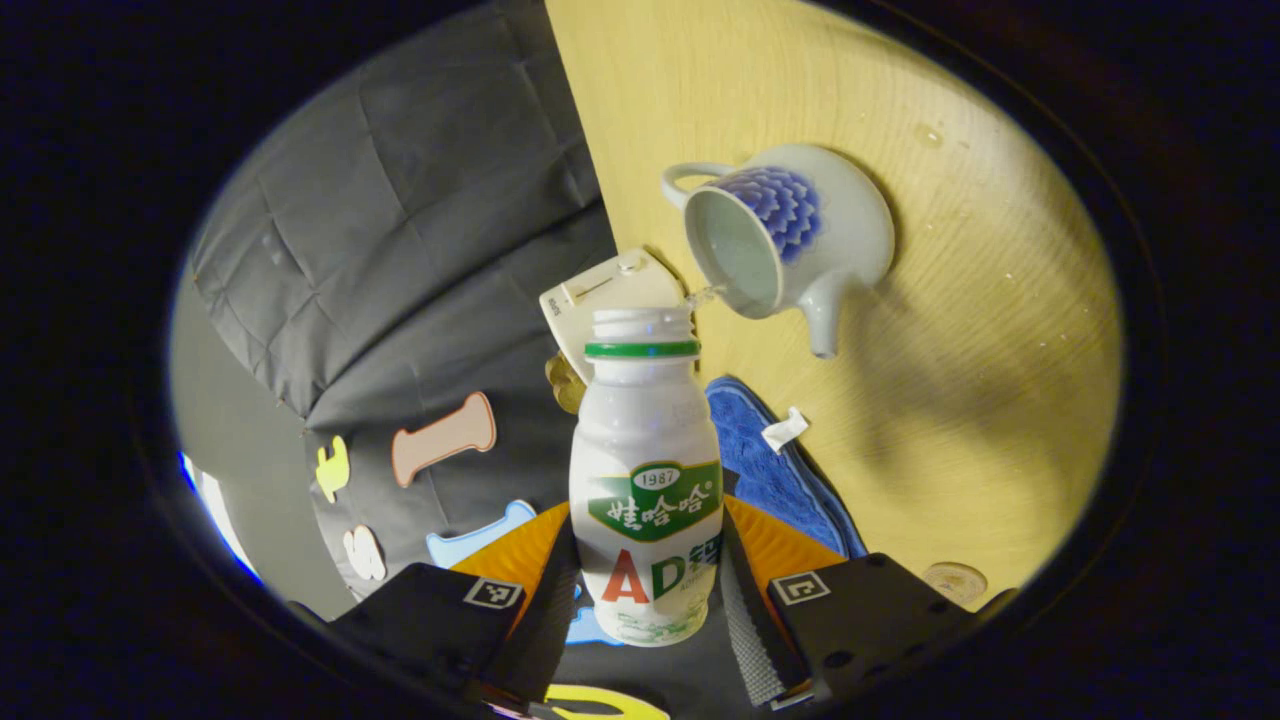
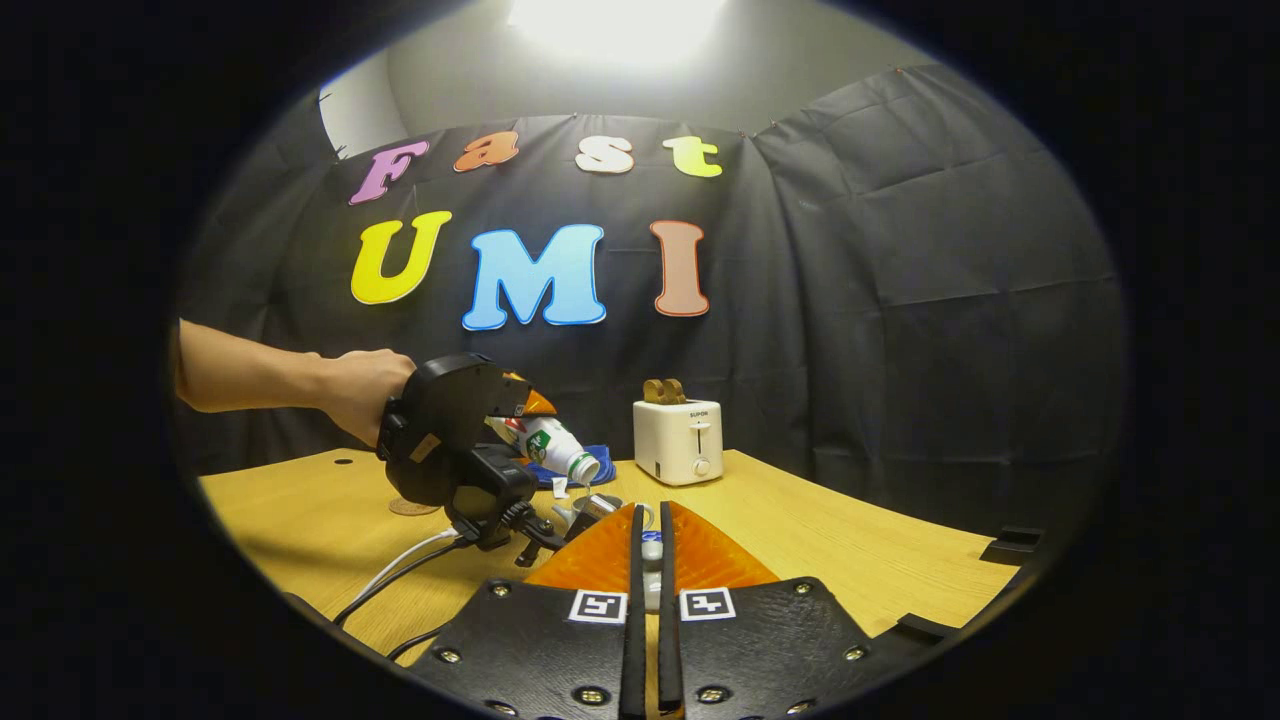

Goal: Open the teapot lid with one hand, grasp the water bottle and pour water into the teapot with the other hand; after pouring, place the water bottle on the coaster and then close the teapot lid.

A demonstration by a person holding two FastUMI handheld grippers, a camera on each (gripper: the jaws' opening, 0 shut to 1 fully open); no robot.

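Observation:
My left gripper (image 1: pixel 648 540) is shut on a white water bottle (image 1: pixel 648 470) with a green neck ring and no cap. The bottle is tipped toward the white teapot (image 1: pixel 800 250) with a blue flower, whose mouth stands open. A thin stream of water (image 1: pixel 705 295) runs from the bottle's mouth into the pot. In the right gripper view a hand holds the left gripper (image 2: pixel 545 430) and the tilted bottle (image 2: pixel 555 445) above the teapot (image 2: pixel 590 510). My right gripper (image 2: pixel 650 530) is nearly closed on a small white piece, the teapot lid (image 2: pixel 651 550), mostly hidden by its fingers.
A round brown coaster (image 1: pixel 955 580) lies on the wooden table (image 1: pixel 1000 380), seen left of the pot in the right gripper view, coaster (image 2: pixel 410 507). A blue cloth (image 1: pixel 780 470) and a white toaster (image 2: pixel 679 440) holding bread stand at the back. Cables (image 2: pixel 400 570) trail across the table.

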